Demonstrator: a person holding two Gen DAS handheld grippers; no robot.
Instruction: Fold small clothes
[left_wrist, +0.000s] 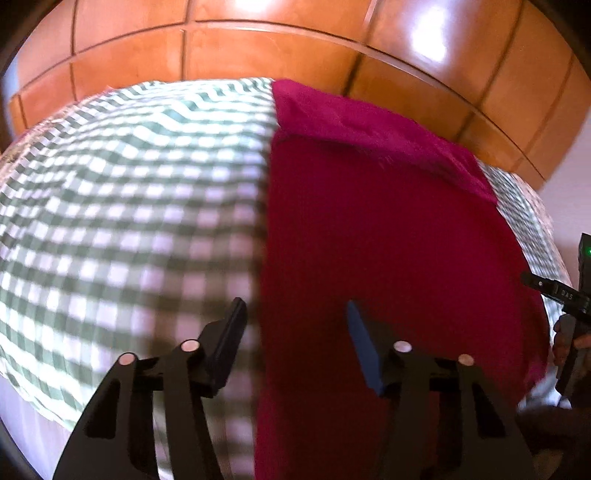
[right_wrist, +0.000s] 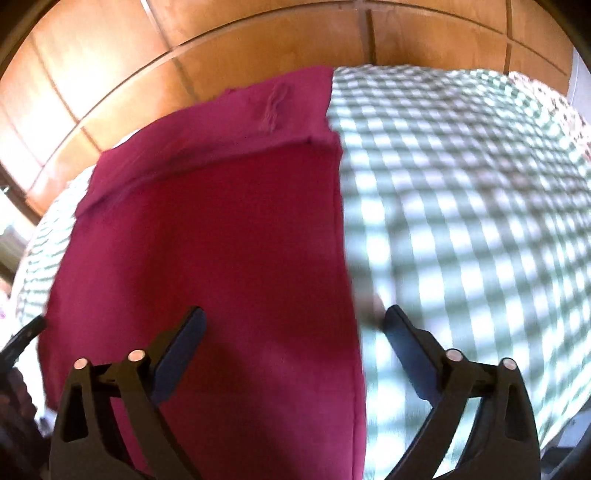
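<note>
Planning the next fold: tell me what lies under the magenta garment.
The magenta garment lies on a green-and-white checked cloth, which shows on both sides of it. What the garment covers, and whatever lies beneath the cloth, cannot be seen.

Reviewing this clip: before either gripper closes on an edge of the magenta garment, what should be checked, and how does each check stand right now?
1. The magenta garment lies flat on the checked cloth: ok; one end band is already folded over.
2. The left gripper straddles the garment's long edge: ok, one finger over the checked cloth, one over the garment.
3. The right gripper straddles the opposite long edge: ok.
4. No fabric pinched yet: ok, both stand open above the cloth.
5. Fingers low enough to catch the edge: cannot tell, both views are blurred.
6. Number of layers at each edge: cannot tell.
</note>
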